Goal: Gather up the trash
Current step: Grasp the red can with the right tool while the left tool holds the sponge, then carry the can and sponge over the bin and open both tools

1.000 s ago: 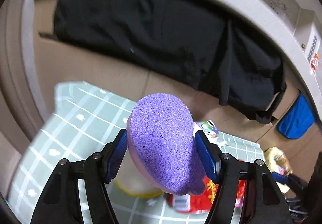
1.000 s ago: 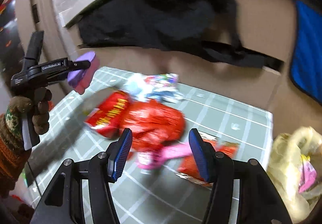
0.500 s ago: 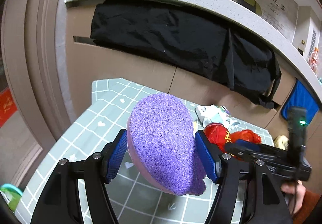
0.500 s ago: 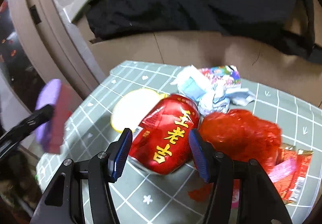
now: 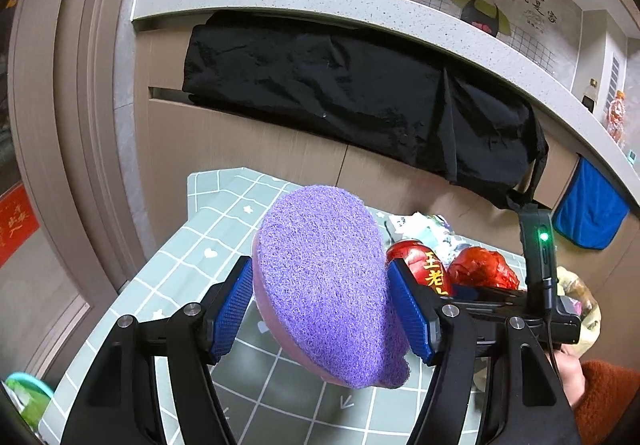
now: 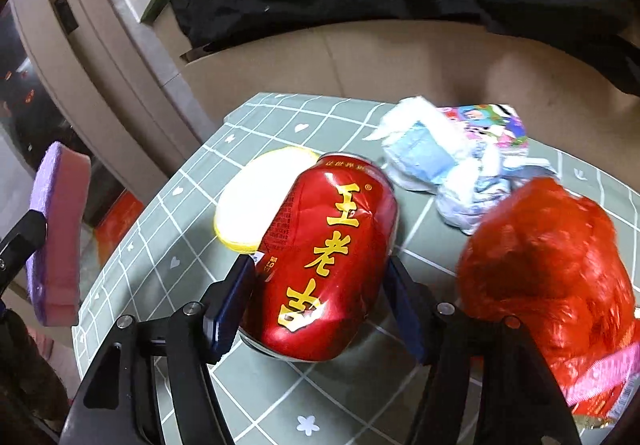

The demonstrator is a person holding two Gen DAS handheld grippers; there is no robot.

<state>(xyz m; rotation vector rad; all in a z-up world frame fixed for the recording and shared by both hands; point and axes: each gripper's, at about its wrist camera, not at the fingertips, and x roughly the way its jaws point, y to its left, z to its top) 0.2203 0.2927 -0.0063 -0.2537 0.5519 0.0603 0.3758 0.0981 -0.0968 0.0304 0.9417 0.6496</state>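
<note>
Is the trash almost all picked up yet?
Not yet. The left tool grips a purple sponge. The right tool is opening around the red can, not gripping it. The red bag and crumpled wrappers lie on the table.

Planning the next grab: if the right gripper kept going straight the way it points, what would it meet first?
The dented red can, which already lies between the right gripper's opening jaws. Whether the pads touch it is unclear; beyond it sits a white round lid.

Soft indoor light, fisheye-bent edges (dark corners), blurred red bag (image 6: 548,265)
</note>
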